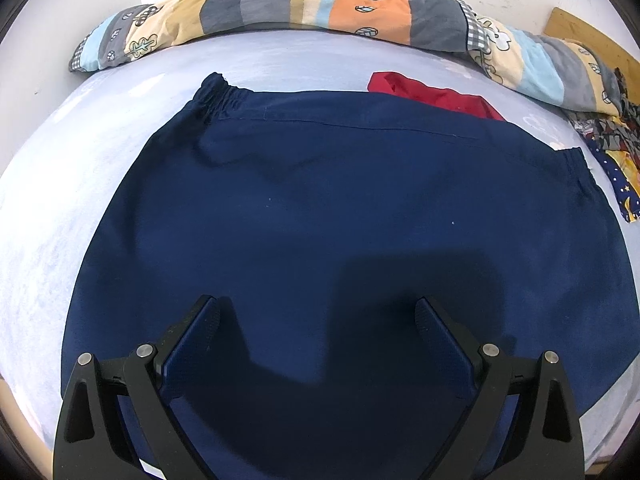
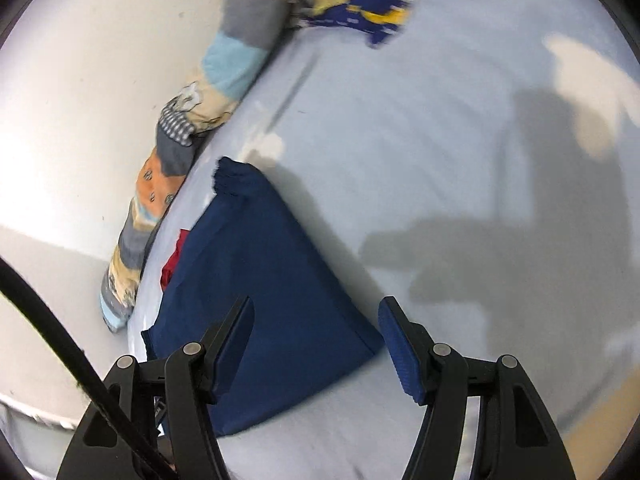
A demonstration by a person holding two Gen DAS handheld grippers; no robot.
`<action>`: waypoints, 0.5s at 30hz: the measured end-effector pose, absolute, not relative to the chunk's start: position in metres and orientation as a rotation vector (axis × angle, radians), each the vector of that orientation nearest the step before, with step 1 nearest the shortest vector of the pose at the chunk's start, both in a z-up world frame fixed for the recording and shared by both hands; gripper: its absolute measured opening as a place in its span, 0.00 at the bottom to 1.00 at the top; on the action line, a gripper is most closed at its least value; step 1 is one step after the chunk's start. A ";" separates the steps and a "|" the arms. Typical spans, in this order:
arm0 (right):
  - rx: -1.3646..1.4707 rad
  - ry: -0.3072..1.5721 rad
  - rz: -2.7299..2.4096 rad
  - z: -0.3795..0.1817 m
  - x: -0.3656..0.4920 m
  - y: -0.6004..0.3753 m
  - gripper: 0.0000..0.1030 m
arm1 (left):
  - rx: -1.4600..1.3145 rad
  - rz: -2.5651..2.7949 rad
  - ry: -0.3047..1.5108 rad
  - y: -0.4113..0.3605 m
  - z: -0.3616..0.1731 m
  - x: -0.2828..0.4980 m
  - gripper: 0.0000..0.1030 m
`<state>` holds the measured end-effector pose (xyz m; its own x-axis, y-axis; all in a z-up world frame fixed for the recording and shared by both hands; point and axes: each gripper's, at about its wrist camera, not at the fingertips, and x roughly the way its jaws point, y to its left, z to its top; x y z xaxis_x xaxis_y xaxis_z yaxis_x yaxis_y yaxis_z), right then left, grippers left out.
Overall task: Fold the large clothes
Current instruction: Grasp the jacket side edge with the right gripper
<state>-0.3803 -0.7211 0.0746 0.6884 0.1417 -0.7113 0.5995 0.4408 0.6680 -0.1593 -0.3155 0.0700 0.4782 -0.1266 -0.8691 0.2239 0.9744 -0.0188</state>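
Note:
A large navy blue garment (image 1: 340,208) with an elastic waistband lies folded flat on the pale blue bed sheet (image 1: 80,168). My left gripper (image 1: 318,312) is open and empty, hovering over the garment's near part. In the right wrist view the same navy garment (image 2: 272,280) lies at lower left. My right gripper (image 2: 316,316) is open and empty above its right edge, with one blue pad (image 2: 394,340) over the sheet.
A red garment (image 1: 432,94) lies partly under the navy one's far edge. A long patchwork bolster (image 1: 304,10) runs along the white wall. A yellow and blue patterned cloth (image 1: 624,184) lies at the right. A black strap (image 2: 60,340) crosses the right view.

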 end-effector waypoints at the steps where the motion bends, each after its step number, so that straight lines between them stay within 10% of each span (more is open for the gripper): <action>1: 1.130 0.792 -0.319 0.069 -0.387 -0.718 0.67 | 0.101 -0.215 1.052 -0.316 0.070 -0.160 0.95; 15: 1.207 0.715 -0.225 0.033 -0.354 -0.679 0.53 | 0.113 -0.221 1.052 -0.314 0.068 -0.165 0.95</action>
